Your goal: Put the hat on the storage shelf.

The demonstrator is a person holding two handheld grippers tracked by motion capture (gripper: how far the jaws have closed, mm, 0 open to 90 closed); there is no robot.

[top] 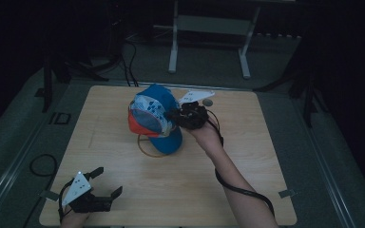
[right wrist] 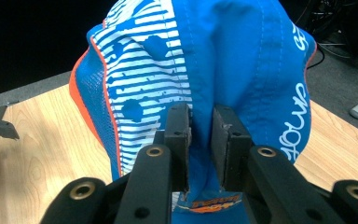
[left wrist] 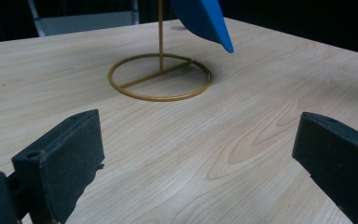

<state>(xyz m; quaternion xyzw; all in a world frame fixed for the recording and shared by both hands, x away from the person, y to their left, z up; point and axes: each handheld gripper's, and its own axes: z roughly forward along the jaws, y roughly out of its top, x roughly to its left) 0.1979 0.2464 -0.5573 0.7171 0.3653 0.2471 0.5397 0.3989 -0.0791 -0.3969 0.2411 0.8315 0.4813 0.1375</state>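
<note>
You are working in a dim room: in the high view the light is falling mostly on the table (top: 180, 190), while the floor and far background are sinking into near black. The whole high picture is looking soft and slightly grainy (fine detail is smearing). In the left gripper view the wood grain is showing sharp and evenly lit, the gold ring stand (left wrist: 160, 77) is casting a faint shadow inside its ring, and the near jaws are blurring a little. In the right gripper view the cap (right wrist: 205, 70) is glowing bright and saturated against a black background at the left.
</note>
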